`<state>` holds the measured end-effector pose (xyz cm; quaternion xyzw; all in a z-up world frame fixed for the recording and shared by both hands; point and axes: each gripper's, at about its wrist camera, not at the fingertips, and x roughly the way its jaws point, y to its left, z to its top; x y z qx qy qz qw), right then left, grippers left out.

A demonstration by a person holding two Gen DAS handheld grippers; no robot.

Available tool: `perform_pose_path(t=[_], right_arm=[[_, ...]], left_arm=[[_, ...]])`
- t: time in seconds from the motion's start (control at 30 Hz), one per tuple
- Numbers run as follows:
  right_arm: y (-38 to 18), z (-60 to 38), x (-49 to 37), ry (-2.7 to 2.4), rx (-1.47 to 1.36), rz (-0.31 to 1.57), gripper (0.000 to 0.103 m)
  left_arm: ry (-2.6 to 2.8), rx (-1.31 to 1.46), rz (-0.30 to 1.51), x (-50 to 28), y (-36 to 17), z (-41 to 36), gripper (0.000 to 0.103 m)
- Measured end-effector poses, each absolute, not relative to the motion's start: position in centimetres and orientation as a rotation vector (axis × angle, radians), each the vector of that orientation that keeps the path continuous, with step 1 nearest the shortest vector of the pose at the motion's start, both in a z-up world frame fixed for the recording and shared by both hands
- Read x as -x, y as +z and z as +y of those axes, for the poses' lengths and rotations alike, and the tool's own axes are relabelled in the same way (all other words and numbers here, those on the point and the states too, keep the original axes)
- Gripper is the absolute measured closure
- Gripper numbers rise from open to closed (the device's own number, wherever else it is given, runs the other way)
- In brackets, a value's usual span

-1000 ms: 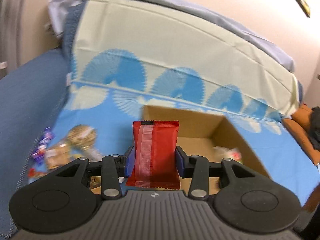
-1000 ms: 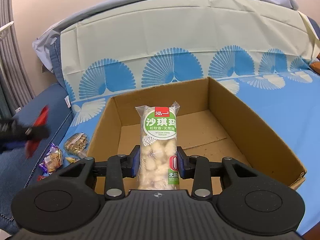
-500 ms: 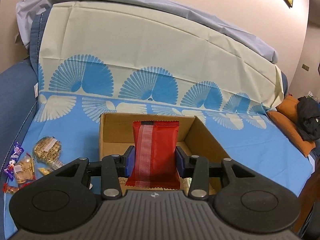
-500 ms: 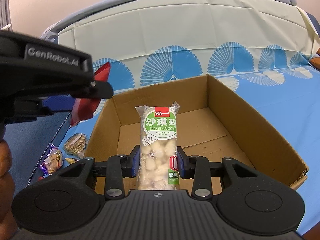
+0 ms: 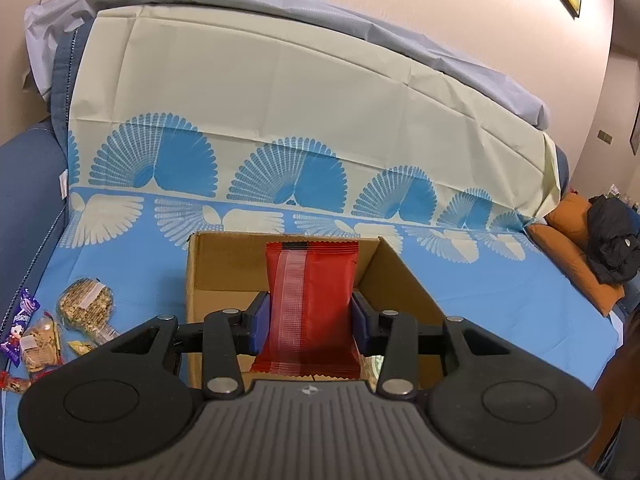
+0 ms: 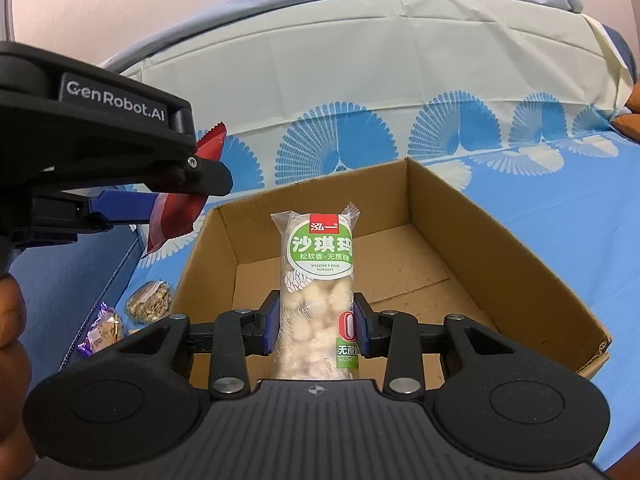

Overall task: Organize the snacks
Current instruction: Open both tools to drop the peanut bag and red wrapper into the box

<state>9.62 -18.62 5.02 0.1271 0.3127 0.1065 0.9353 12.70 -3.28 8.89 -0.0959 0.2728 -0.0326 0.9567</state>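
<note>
My left gripper is shut on a red snack packet, held upright in front of the open cardboard box. My right gripper is shut on a clear packet of pale puffed snack with a green label, held upright over the near part of the box. In the right wrist view the left gripper hangs at the upper left, beyond the box's left wall, with the red packet between its blue pads. The box floor that shows is bare.
Several loose snacks lie on the blue fan-print sheet left of the box: a round nut cake, a purple packet, small wrapped pieces. An orange cushion and dark clothing sit at far right. A hand shows at left.
The left gripper has swung right with the red packet, from the sheet's left side to facing the box. The right gripper and its packet have stayed still.
</note>
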Motion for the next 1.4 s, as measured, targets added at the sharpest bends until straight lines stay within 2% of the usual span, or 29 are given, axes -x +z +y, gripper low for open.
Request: perform_pose_path(t=[0.33,0.37,0.4,0.43,0.47,0.67,0.77,0.83,0.9,1.0,1.1,1.27,1.4], right_arm=[[5.4,-18.4,-8.3,0.170,-0.274,0.597,0.064],[5.5,-18.5,-8.1,0.156,-0.278,0.584,0.063],[5.6,-18.6,-7.9,0.136,-0.279,0.572,0.059],[5.6,-18.7,-7.8,0.117,-0.283,0.563,0.045],[5.7,-18.9,-7.7,0.106,-0.290,0.561,0.037],[5.7,-19.1,-7.5,0.093,-0.299,0.561,0.036],[5.8,-19.0,-7.7,0.095,-0.290,0.557,0.036],[5.9,-18.8,-7.7,0.094,-0.282,0.554,0.036],[5.9,-18.5,-7.6,0.096,-0.270,0.550,0.036],[5.9,-18.2,-7.4,0.097,-0.247,0.543,0.036],[5.9,-17.8,-7.1,0.099,-0.226,0.539,0.036],[6.0,-17.0,-6.9,0.096,-0.194,0.532,0.038],[6.1,-16.5,-6.4,0.104,-0.166,0.520,0.048]], left_arm=[[-0.116,0.182,0.533,-14.1,10.2,-4.0,0.055],[-0.120,0.180,0.534,-14.4,10.5,-4.2,0.047],[-0.123,0.177,0.533,-14.5,10.7,-4.3,0.036],[-0.128,0.171,0.523,-14.4,10.9,-4.5,0.033],[-0.133,0.163,0.509,-14.2,11.0,-4.6,0.032],[-0.147,0.103,0.415,-10.9,10.0,-4.3,0.032],[-0.146,0.111,0.426,-8.9,8.7,-2.6,0.038],[-0.142,0.139,0.448,-7.5,7.7,-0.7,0.046],[-0.131,0.175,0.484,-6.2,6.6,1.5,0.059],[-0.100,0.199,0.521,-4.7,5.2,4.6,0.070],[-0.070,0.192,0.538,-3.2,4.1,7.6,0.076],[-0.033,0.160,0.538,-2.0,2.5,11.8,0.076],[0.005,0.163,0.576,-0.8,-0.4,14.5,0.078]])
